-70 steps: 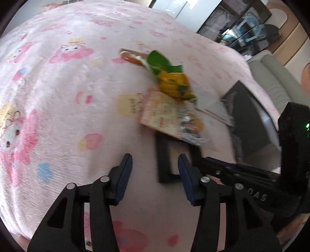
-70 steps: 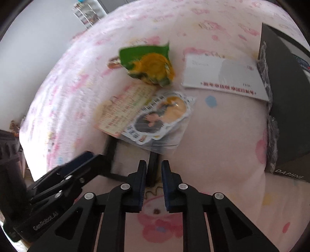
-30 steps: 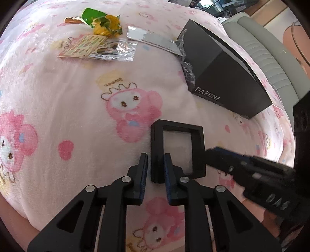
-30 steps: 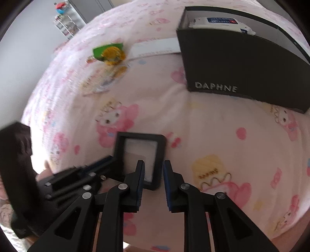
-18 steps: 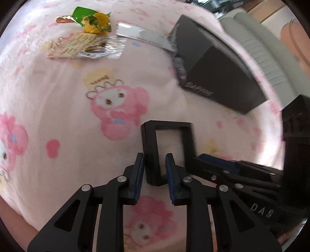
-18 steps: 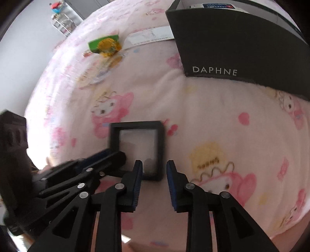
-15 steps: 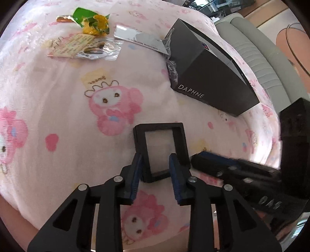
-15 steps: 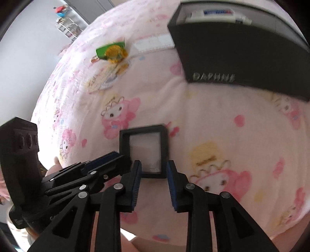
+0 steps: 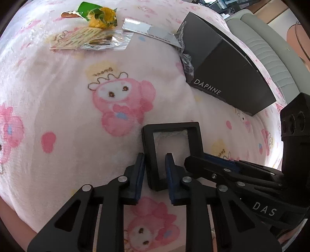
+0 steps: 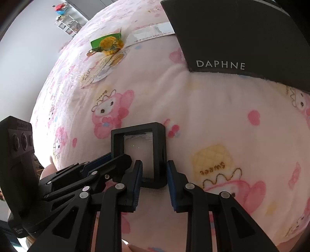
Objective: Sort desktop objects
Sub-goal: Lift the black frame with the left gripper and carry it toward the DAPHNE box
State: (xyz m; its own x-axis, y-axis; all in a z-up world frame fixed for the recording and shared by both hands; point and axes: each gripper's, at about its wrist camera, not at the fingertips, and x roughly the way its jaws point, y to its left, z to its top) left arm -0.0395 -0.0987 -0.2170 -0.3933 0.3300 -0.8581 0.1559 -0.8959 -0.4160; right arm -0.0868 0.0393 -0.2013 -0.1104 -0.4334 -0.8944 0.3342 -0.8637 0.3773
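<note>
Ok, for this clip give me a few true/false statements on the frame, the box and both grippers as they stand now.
1. The left gripper is clamped shut on the black frame. False: its fingers stand apart on either side of the frame's edge.
2. The right gripper is open. True.
3. The frame lies on the pink blanket. True.
4. The frame sits inside the DAPHNE box. False: it lies apart from the box.
5. The green and yellow wrapper lies beyond the frame. True.

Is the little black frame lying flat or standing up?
Lying flat. The black frame rests face up on the pink blanket, all four edges showing, with the fuzzy fabric visible through its clear middle.
</note>
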